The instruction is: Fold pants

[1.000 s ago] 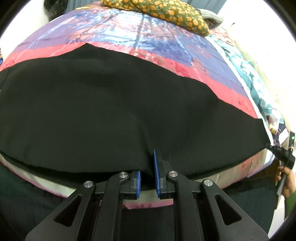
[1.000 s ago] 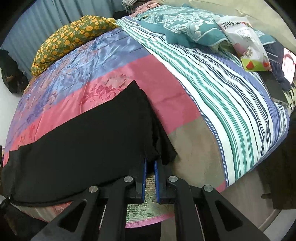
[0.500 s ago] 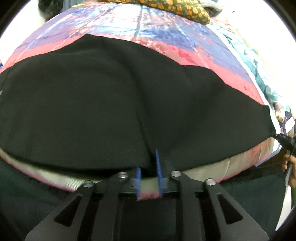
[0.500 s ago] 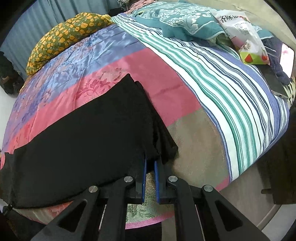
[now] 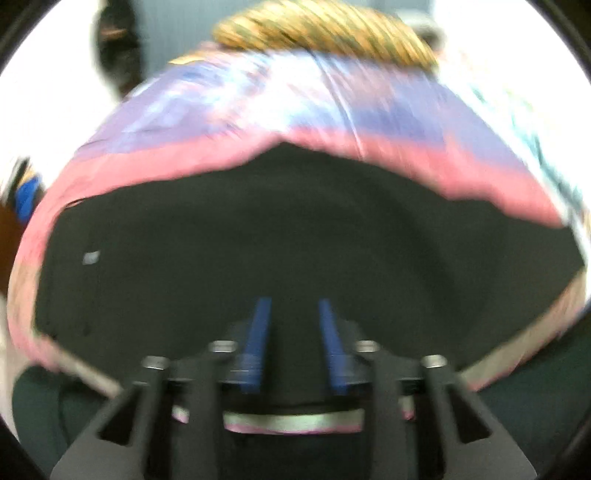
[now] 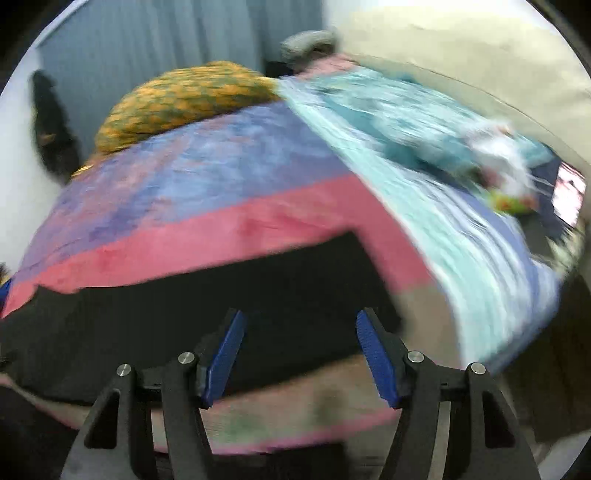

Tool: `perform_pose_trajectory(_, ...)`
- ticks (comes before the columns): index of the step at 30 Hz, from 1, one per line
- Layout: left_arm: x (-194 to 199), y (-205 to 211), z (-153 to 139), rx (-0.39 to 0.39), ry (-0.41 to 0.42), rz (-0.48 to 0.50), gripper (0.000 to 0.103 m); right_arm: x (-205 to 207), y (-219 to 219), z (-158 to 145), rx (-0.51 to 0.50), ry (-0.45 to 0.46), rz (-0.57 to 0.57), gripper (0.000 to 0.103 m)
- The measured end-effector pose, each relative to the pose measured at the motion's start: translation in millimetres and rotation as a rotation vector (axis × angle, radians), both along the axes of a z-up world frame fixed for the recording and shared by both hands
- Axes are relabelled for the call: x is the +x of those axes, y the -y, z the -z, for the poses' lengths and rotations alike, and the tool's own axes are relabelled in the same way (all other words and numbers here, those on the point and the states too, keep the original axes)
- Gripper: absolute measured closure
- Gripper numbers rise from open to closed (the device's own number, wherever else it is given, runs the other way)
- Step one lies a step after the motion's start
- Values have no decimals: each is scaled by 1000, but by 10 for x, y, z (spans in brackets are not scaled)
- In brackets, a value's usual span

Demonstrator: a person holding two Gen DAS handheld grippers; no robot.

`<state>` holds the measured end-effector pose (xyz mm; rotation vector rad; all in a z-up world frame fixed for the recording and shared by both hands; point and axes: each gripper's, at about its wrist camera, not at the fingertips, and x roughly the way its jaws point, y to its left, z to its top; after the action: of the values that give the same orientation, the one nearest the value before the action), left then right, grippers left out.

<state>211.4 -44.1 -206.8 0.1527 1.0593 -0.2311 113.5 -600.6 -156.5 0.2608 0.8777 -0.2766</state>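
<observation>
Pants (image 5: 295,236): black, spread flat across near part of the bed, on the pink band of the quilt (image 5: 369,122). Both views motion-blurred; fine detail not readable. In left wrist view the fabric fills the middle of the frame, far edge running along the pink band, near edge close to the mattress edge. Small pale fleck on the fabric at left, identity unclear.

Left gripper (image 5: 294,306): over the near part of the pants, blue pads (image 5: 258,332) apart w/ a moderate gap, dark cloth visible between them. Nothing pinched so far as blur allows; whether the tips touch the cloth cannot be told.

Right gripper (image 6: 299,317): jaws wide, blue pads (image 6: 227,350) well apart, nothing held. Sits above the pants (image 6: 221,291) near their right end. Contact w/ fabric cannot be told.

Surroundings, right wrist view: quilt (image 6: 207,184) w/ purple-blue section beyond the pink band. Striped sheet (image 6: 461,251), teal and white, on right side of bed. Orange patterned pillow (image 6: 184,103) at far end, also seen in left wrist view (image 5: 325,33). Teal bundle (image 6: 399,125) beyond the striped sheet, blurred. Grey curtain (image 6: 166,40) behind the bed. Dark shape against the wall at far left, not identifiable.
</observation>
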Motion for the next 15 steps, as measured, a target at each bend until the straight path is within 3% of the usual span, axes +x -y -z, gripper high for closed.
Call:
perform_pose_trajectory(1, -32, 46, 148, 42, -51, 27, 99, 103, -198, -13, 23, 15, -41, 39)
perform_pose_trajectory(4, -260, -23, 204, 86, -41, 31, 100, 382, -792, 120, 93, 22, -146, 39)
perform_pose_trajectory(7, -360, -228, 211, 72, -82, -12, 100, 574, -1346, 405, 144, -8, -234, 39)
perform_pose_trajectory(11, -477, -339, 154, 65, -100, -32, 98, 667, -1855, 979, 115, -141, -275, 38)
perform_pose_trajectory(12, -482, -357, 106, 48, -88, -39, 94, 598, -1926, 975, 61, -99, -266, 37)
perform_pose_trajectory(13, -497, -397, -21, 5, -50, -48, 74, 589, -1965, 973, 39, -107, -267, 36)
perform_pose_trajectory(14, -473, -442, -131, -28, -10, -59, 45, 591, -1976, 969, 32, -115, -274, 35)
perform_pose_trajectory(15, -412, -478, -214, -44, 27, -76, 33, 588, -1967, 978, 34, -115, -280, 35)
